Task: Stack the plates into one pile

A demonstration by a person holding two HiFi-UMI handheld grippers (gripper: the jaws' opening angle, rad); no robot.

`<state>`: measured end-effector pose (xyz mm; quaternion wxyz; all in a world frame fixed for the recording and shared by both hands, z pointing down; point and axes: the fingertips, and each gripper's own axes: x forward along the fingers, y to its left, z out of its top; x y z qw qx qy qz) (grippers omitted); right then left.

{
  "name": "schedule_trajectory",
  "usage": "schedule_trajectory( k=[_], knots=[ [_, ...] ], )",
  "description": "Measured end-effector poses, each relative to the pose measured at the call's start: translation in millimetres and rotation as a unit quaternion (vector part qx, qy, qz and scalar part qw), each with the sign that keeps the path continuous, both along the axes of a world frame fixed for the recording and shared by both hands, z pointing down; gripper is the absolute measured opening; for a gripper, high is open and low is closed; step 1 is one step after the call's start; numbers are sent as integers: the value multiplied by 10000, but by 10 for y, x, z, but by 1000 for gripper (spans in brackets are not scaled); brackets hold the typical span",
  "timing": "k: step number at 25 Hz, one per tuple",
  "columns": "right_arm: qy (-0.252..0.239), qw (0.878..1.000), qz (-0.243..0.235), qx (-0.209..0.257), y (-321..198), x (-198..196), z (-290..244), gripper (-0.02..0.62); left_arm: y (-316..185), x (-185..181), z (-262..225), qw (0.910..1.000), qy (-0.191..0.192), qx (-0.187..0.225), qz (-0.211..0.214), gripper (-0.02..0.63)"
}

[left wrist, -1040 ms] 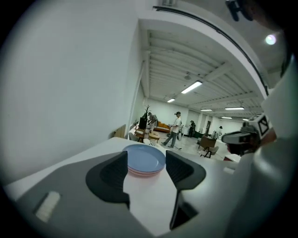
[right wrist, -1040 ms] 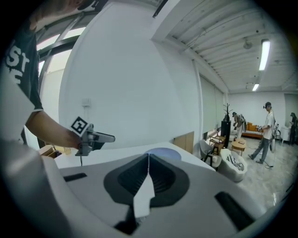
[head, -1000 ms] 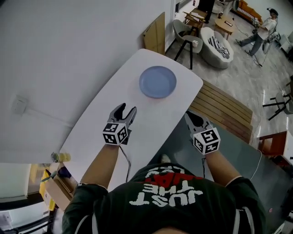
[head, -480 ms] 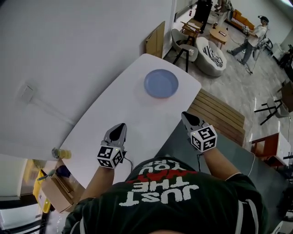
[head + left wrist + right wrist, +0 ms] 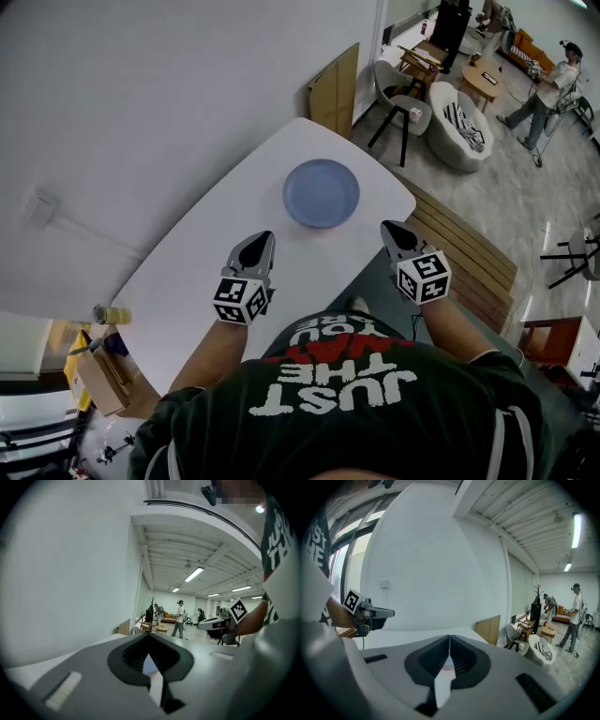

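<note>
A stack of light blue plates (image 5: 322,193) rests on the white table (image 5: 216,262), toward its far end. My left gripper (image 5: 260,241) hovers over the table's near half, shut and empty, pointing at the plates. My right gripper (image 5: 389,229) hangs at the table's right edge, also shut with nothing in it. In the left gripper view a sliver of the blue plates (image 5: 148,666) shows behind the closed jaws, and the right gripper (image 5: 216,623) appears off to the right. In the right gripper view the left gripper (image 5: 370,613) shows at the left.
A wooden slatted panel (image 5: 469,248) lies right of the table. A brown board (image 5: 336,89) leans on the wall beyond it. Chairs (image 5: 403,103) and people (image 5: 553,84) stand farther off. A bottle (image 5: 111,314) and a cardboard box (image 5: 94,380) sit near the table's left end.
The left gripper's jaws, spread a second ago, have closed. Both grippers drew back toward me, then came forward a little again.
</note>
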<state>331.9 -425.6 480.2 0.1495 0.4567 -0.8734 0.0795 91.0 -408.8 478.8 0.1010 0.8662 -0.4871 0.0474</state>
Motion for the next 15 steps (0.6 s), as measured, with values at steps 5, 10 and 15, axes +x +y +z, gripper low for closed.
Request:
schedule_trajectory(
  k=[5, 10, 15],
  knots=[
    [-4, 9989, -474, -8, -571, 251, -85, 8, -520, 616, -106, 9998, -194, 30, 56, 8],
    [-233, 9984, -519, -4, -780, 152, -113, 6, -610, 681, -138, 9997, -199, -10, 171, 8],
    [-320, 9980, -529, -123, -710, -57, -11, 6, -469, 478, -47, 9995, -149, -172, 233, 8]
  ],
)
